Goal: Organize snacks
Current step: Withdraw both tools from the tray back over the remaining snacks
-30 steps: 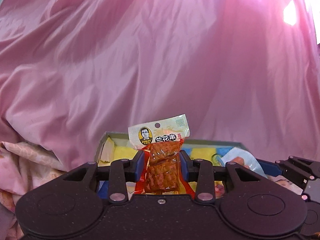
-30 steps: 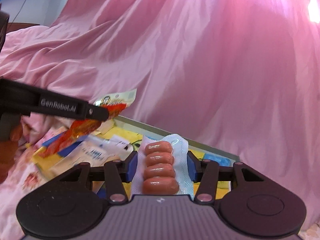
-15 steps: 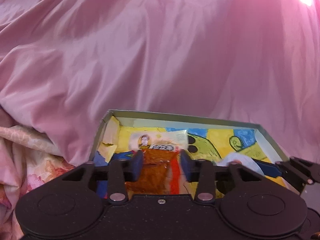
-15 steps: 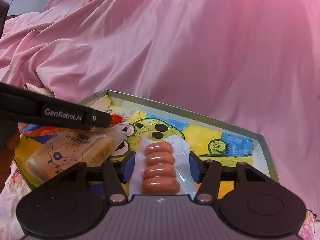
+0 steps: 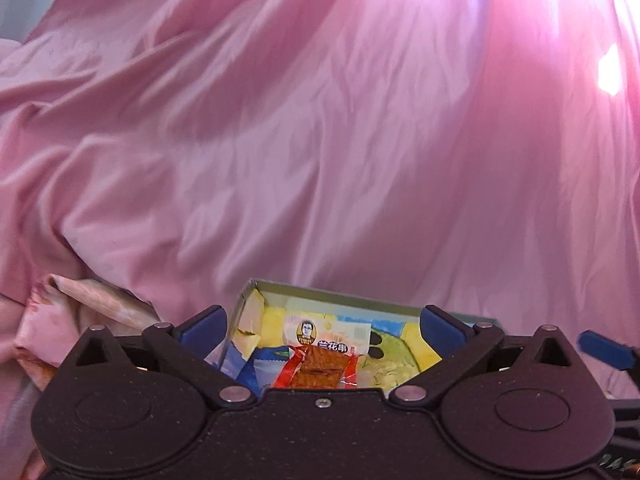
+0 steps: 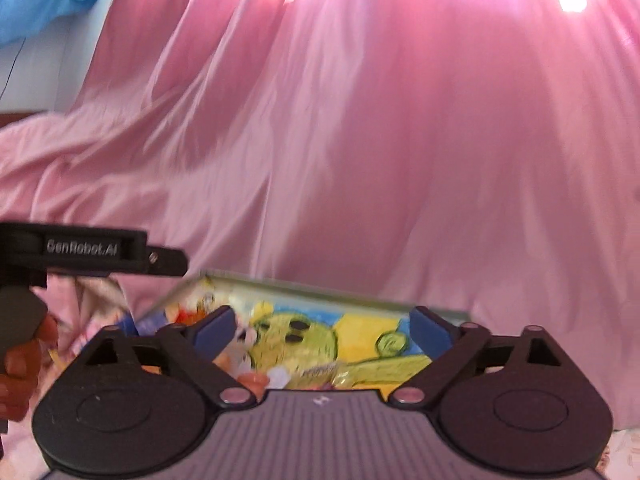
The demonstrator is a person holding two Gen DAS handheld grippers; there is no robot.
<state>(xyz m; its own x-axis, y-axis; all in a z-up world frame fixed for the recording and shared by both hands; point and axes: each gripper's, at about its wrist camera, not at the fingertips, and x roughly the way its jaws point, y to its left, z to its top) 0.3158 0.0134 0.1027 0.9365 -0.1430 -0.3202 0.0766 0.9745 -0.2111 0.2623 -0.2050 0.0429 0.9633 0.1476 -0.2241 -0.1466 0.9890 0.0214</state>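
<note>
A shallow box (image 5: 336, 295) with a yellow, green and blue cartoon floor sits on the pink cloth; it also shows in the right wrist view (image 6: 320, 294). My left gripper (image 5: 323, 322) is open and empty above the box. The orange tofu snack pack (image 5: 323, 356) lies in the box below it. My right gripper (image 6: 320, 326) is open and empty over the box. A pink sausage end (image 6: 252, 380) shows in the box just past its left finger; the rest of that pack is hidden by the gripper body.
Pink draped cloth (image 5: 320, 140) fills the background. A floral cloth (image 5: 80, 304) lies left of the box. More wrapped snacks (image 5: 252, 328) sit at the box's left end. The left gripper's side (image 6: 92, 250) and a hand reach in at left of the right wrist view.
Both grippers opened and let go: the tofu pack and the sausage pack now lie in the box. Both grippers have lifted back, so the box sits lower in view.
</note>
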